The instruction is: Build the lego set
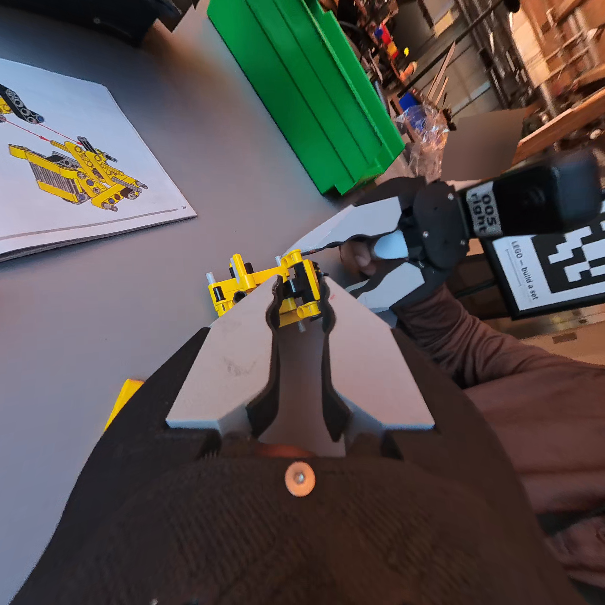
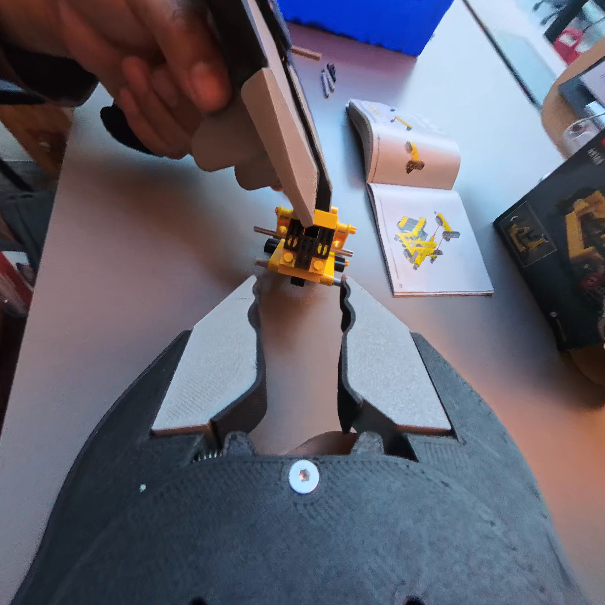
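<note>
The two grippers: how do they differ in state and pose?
The left gripper is shut on the yellow model; the right gripper is open and holds nothing. The left gripper reaches the model from above; the right gripper points at its end. Both have grey fingers.

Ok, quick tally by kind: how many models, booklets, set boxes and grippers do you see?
Yellow model: 1
Instruction booklet: 1
Set box: 1
Grippers: 2 (left gripper, right gripper)
Total: 5
</note>
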Demonstrator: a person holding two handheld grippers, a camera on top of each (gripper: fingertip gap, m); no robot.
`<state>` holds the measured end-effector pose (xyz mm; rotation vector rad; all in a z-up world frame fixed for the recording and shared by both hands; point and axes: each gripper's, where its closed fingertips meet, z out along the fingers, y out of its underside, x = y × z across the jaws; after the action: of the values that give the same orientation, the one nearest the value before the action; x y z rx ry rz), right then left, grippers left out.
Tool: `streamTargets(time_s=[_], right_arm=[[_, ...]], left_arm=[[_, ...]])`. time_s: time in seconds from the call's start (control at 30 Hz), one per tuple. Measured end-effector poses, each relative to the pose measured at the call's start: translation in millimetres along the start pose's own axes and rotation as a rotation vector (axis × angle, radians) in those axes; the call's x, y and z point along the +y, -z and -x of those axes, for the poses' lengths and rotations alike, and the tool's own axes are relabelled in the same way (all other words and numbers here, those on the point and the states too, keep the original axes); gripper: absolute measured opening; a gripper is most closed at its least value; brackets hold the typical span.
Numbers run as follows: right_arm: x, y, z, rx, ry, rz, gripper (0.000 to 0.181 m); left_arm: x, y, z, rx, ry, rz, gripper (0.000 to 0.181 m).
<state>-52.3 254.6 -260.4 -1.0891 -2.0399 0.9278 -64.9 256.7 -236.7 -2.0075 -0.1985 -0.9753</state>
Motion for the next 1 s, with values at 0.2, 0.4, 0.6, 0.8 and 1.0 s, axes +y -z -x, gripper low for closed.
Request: streamTargets(time_s=[0.2,0.4,0.6,0.8,1.0], right_arm=[[-21,5,-4,0.044,-0.028,-0.112,0.034],[-25,9,-7,0.04,-0.039,-0.157,0.027],[-26,9,-6,0.064,0.024,-0.175,0.023],[-29,14,-7,0.067,0.062,-0.214,0.023],[-22,19,-16,0.081,0.061,-0.21,0.023]], left_arm=[[-7,6,-9,0.06,0.048,-0.083,0.019],[-10,8,-14,0.1,0.079,-0.129,0.018],[-10,12,-11,0.157,0.161,-0.156,0.018],[-11,16,-13,0.215,0.194,-0.158,0.018],[-14,21,-10,0.267,0.253,-0.187,0.017]])
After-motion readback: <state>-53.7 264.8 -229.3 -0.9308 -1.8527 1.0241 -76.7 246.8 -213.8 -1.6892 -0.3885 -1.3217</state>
